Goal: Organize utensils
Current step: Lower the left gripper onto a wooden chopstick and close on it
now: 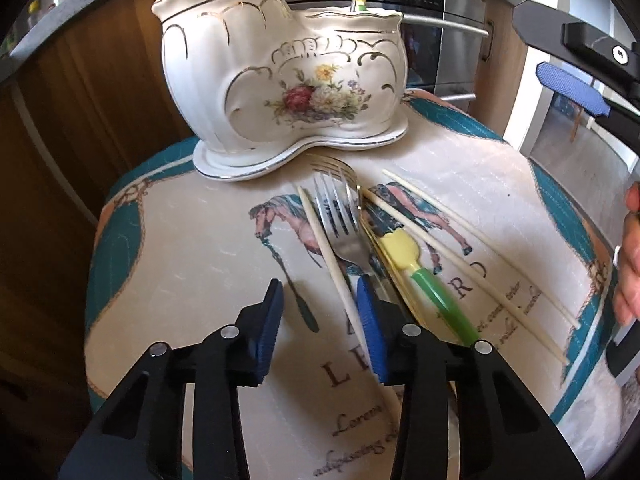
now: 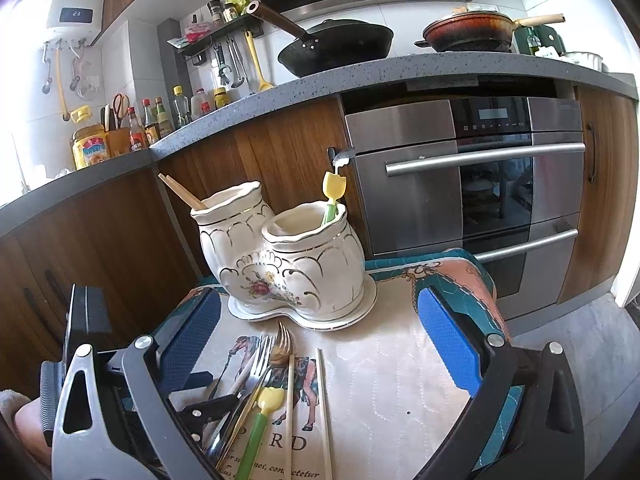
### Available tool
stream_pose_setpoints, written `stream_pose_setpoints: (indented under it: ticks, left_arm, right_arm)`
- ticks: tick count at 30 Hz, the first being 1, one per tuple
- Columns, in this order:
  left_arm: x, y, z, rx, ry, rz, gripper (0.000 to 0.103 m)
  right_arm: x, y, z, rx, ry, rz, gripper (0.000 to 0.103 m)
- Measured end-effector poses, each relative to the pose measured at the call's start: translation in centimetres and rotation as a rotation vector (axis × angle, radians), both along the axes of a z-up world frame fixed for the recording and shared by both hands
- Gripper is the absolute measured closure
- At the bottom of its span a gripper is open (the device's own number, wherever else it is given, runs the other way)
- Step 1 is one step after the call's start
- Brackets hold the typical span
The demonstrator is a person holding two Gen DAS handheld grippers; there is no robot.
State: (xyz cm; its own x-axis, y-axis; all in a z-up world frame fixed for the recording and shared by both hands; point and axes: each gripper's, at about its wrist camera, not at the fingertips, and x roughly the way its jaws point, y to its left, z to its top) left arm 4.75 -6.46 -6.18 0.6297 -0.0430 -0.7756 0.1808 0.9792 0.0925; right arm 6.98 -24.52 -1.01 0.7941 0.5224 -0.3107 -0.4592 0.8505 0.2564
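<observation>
A white floral ceramic holder (image 1: 288,80) stands at the back of the printed cloth; its tall part holds chopsticks (image 2: 180,192) and its low part a yellow-and-green utensil (image 2: 334,196). In front of it lie a silver fork (image 1: 340,216) over a gold fork (image 1: 340,170), another yellow-and-green utensil (image 1: 424,280) and two chopsticks (image 1: 480,252). My left gripper (image 1: 320,284) is low over the cloth, open. A single chopstick (image 1: 324,248) lies between its pads, close to the right pad (image 1: 370,328). My right gripper (image 2: 318,296) hangs wide open with nothing between its pads, facing the holder.
The horse-print cloth (image 1: 180,240) covers a small round table that drops off on all sides. Behind it are a steel oven (image 2: 480,184), wood cabinets and a counter with pans. A person's hand (image 1: 628,256) shows at the right edge of the left wrist view.
</observation>
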Motion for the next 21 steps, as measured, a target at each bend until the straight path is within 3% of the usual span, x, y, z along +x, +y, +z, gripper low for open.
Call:
stream_pose_setpoints:
  ticks: [6,11,13,15,21]
  left_arm:
    - [0.6,0.5,-0.2,-0.026,0.011,0.001,0.071]
    - [0.6,1.8,-0.5,-0.042,-0.015,0.005,0.096]
    - [0.4,2.3,-0.6,-0.055,-0.024,0.005,0.096]
    - [0.1,2.9,-0.6,-0.064,-0.032,0.001,0.096]
    - [-0.9,4.3,0.0,-0.104,-0.058,-0.024,0.096]
  right_arm:
    - [0.1,0.4,-0.3,-0.029,0.014,0.014,0.005]
    - [0.0,1.4,-0.7,-0.097,0.039,0.047,0.006]
    - [0.0,2.2,-1.1,-0.162,0.078,0.071,0.006]
    - [0.0,3.3,-1.7,-0.240,0.136,0.096,0.012]
    - [-1.3,5.9,-3.4,-0.332,0.238,0.179,0.047]
